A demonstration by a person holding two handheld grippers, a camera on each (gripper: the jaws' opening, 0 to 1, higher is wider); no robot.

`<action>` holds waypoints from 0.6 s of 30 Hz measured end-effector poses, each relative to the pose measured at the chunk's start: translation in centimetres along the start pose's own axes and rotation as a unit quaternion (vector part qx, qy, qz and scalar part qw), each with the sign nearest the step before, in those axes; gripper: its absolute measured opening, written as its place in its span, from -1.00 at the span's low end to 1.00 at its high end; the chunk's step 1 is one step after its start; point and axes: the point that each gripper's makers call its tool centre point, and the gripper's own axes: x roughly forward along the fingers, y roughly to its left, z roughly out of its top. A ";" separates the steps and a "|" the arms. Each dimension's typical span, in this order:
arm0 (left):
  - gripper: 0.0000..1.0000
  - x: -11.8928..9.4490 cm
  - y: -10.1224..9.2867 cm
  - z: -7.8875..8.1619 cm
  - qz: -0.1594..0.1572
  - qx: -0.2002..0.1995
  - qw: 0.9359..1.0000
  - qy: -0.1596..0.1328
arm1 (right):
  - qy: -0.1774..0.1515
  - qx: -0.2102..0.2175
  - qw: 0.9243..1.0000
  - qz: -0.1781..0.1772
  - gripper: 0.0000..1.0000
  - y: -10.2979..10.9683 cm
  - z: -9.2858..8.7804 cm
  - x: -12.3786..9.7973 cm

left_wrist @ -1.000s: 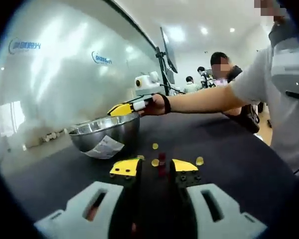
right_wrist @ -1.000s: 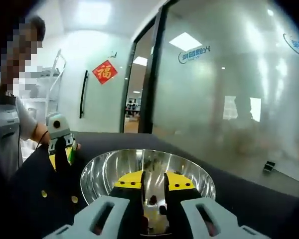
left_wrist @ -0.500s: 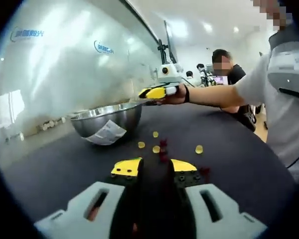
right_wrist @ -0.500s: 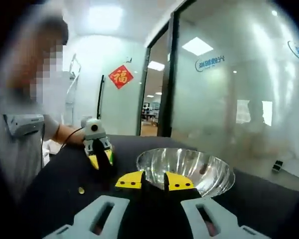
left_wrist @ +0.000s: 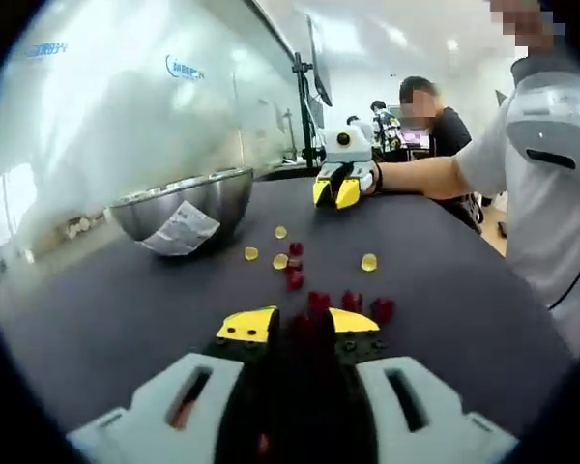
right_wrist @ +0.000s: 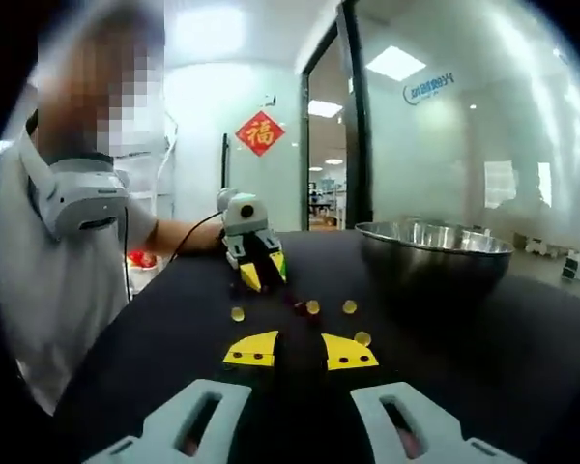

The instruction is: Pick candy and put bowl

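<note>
Your left gripper (left_wrist: 303,324) sits low centre in the left gripper view, jaws nearly together with red candies (left_wrist: 351,302) just past the tips; can't tell if it grips one. Your right gripper (right_wrist: 300,350) has a small gap, nothing held. Yellow candies (left_wrist: 279,261) mid-frame on the table (left_wrist: 464,309), steel bowl (left_wrist: 179,205) centre left.

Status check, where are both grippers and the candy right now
Left gripper low over red candies, jaws near closed. Right gripper open, empty, beside bowl. Yellow candies loose on table. Nothing blocking.

Shiny polished metal bowl (left_wrist: 179,198) with paper label (left_wrist: 178,230); matt dark tabletop (left_wrist: 445,290).
</note>
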 end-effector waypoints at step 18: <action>-0.97 0.2 -0.3 -0.1 -0.015 0.005 1.000 0.004 | 0.066 -0.001 0.996 -0.060 -0.68 -5.1 -1.9 2.3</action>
